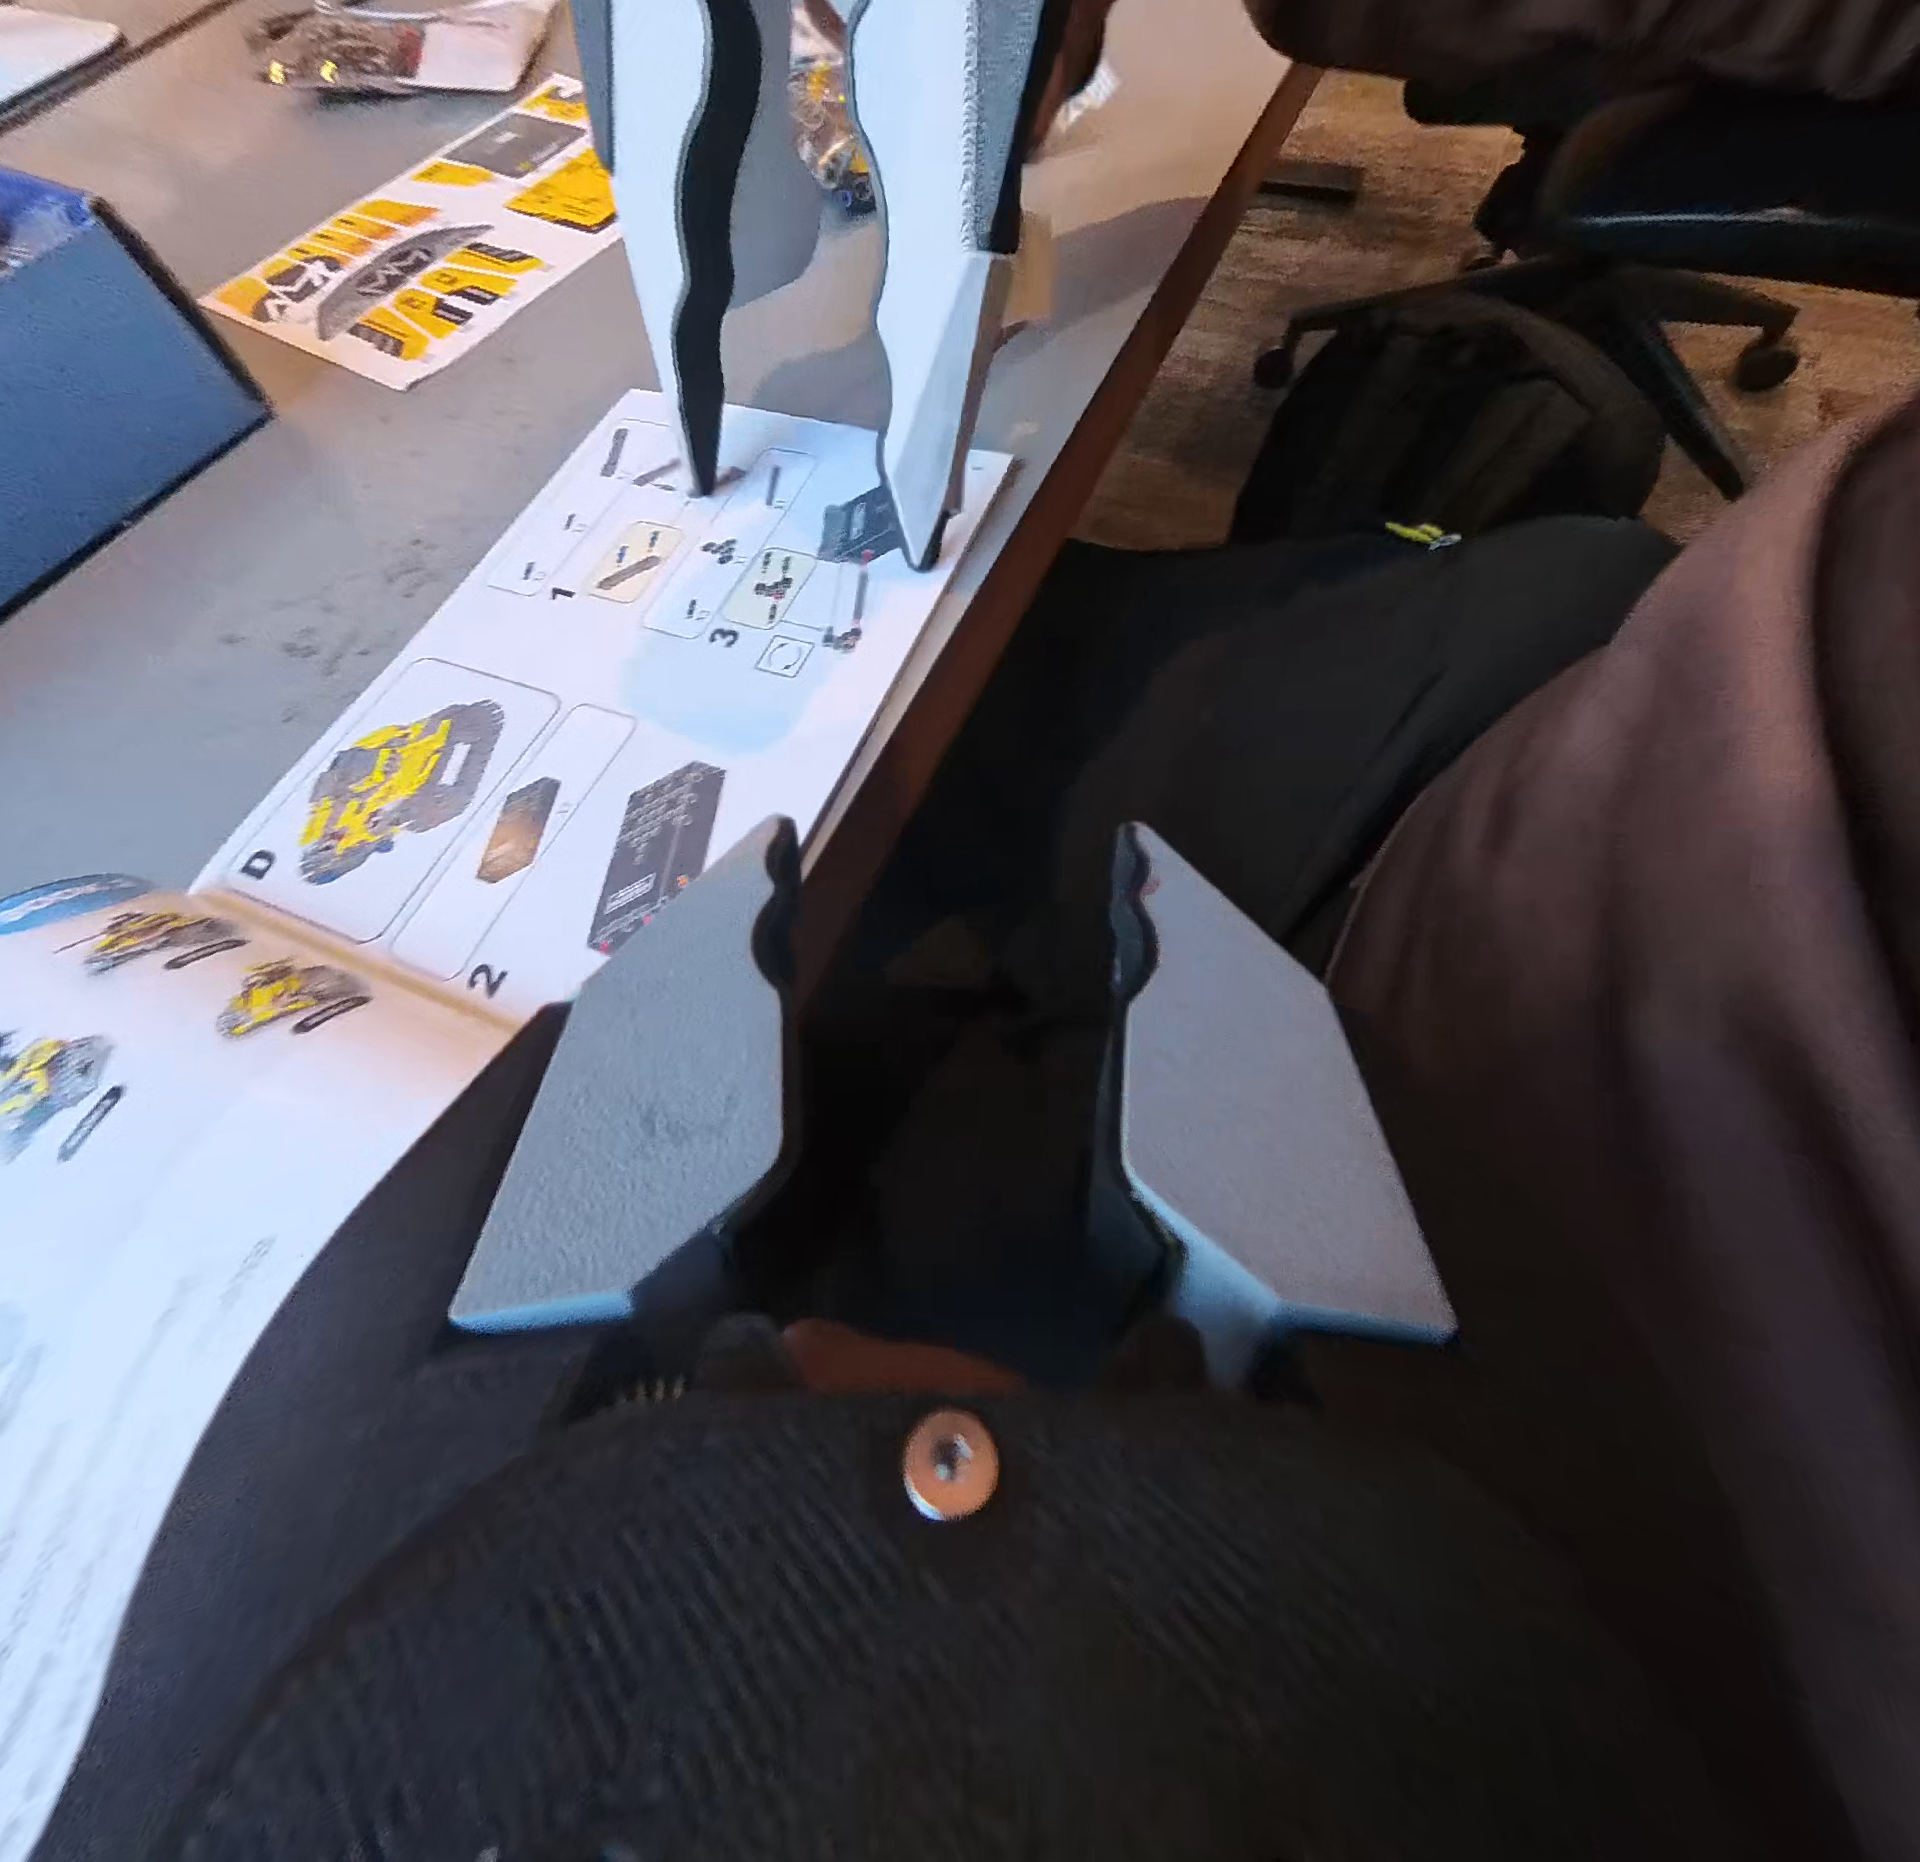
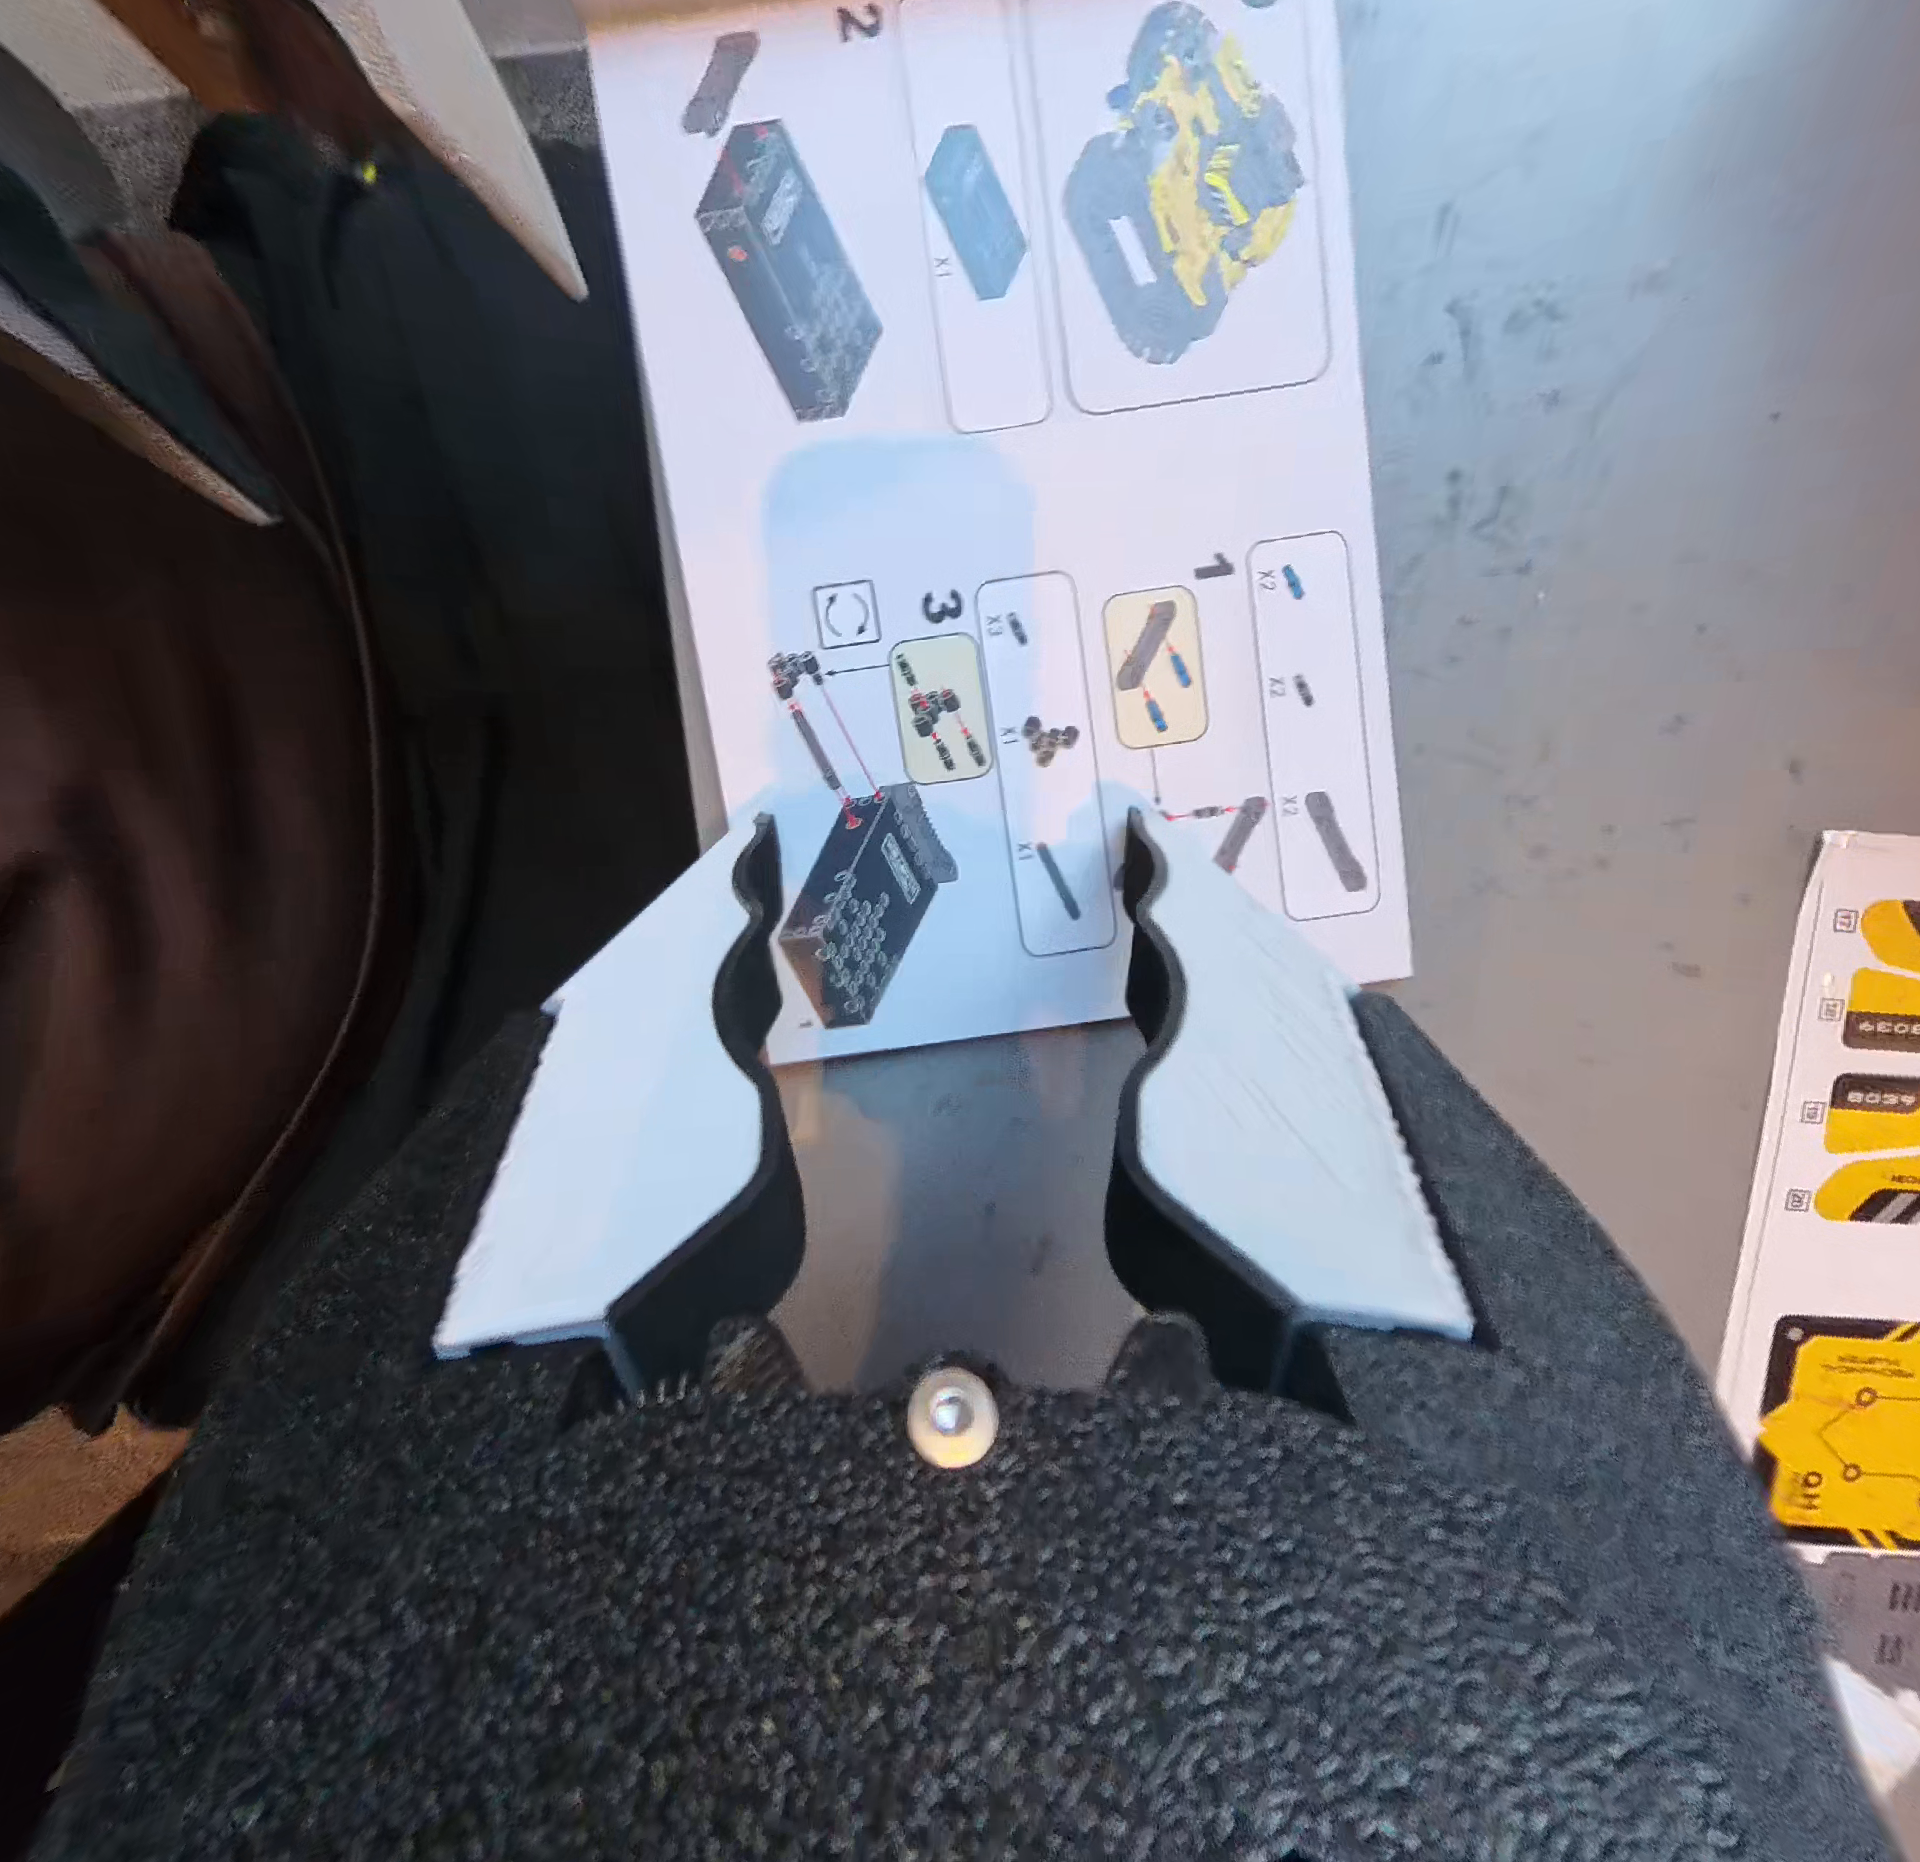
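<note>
The instruction booklet lies open along the tabletop edge, left of centre in the left wrist view; the left tool gapes empty, lower centre.

In the right wrist view, the right tool is spread empty over the booklet's lower edge; sticker sheet at right.

White instruction booklet with yellow-and-black drawings lies on the grey table, beside a yellow-black sticker sheet.

Desk clutter around me

An open instruction booklet lay at the grey table's edge, a yellow sticker sheet and blue box beyond; a black backpack sat below.
</note>
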